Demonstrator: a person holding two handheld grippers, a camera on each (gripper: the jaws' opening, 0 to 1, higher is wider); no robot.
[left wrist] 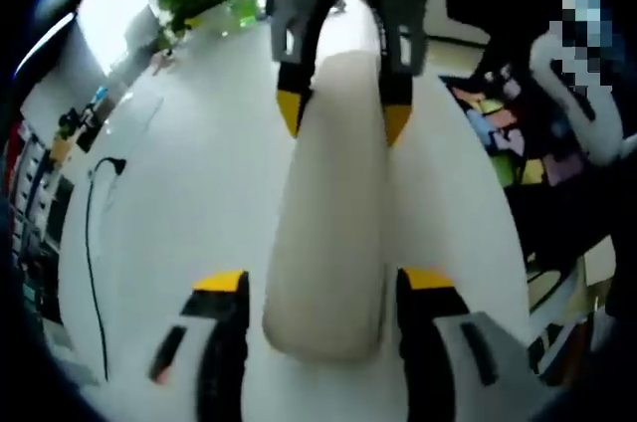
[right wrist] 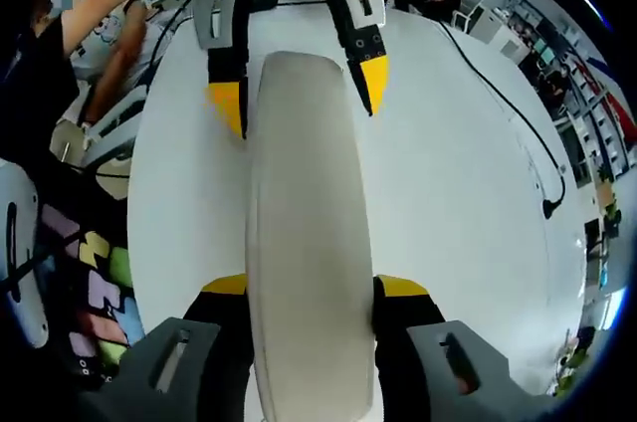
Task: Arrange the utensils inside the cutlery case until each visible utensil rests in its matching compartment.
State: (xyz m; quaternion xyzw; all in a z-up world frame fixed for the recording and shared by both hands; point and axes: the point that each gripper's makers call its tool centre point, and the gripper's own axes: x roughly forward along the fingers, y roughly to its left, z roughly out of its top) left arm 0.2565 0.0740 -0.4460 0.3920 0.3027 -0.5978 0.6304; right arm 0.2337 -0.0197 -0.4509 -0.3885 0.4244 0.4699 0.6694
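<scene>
Two hand-held grippers face each other along a long, closed cream cutlery case (left wrist: pixel 333 213) lying on the white counter (left wrist: pixel 189 193). The left hand-held gripper (left wrist: pixel 323 288) straddles one end and the right hand-held gripper (right wrist: pixel 311 293) the other, each with jaws spread about the case's width; whether the pads actually press its sides cannot be told. The case looks rigid, smooth and light, likely slippery; hold is best taken across its long sides, near the ends.
</scene>
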